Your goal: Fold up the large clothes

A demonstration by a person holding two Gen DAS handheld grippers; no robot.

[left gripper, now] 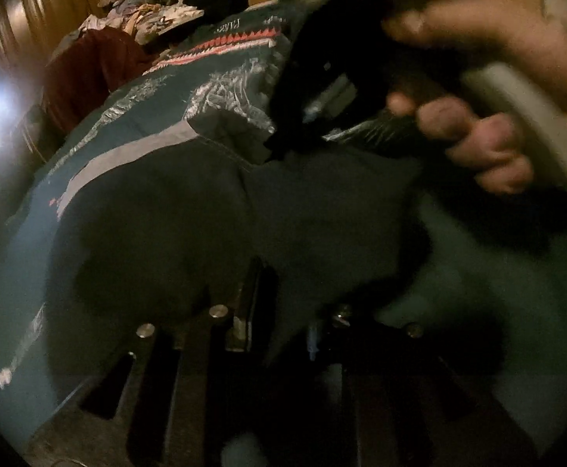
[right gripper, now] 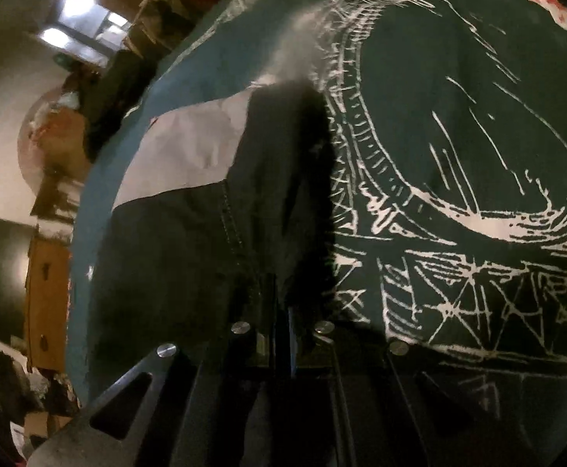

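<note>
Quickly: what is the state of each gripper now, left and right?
Left gripper: closed on the dark garment.
Right gripper: closed on the dark garment.

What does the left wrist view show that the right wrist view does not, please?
Only the left wrist view shows the person's hand holding the right gripper, a maroon garment and a pile of mixed clothes. Only the right wrist view shows the large white line drawing close up, a bright window and a wooden cabinet. Both show the dark garment with its grey band, and the red-and-white zigzag print.
</note>
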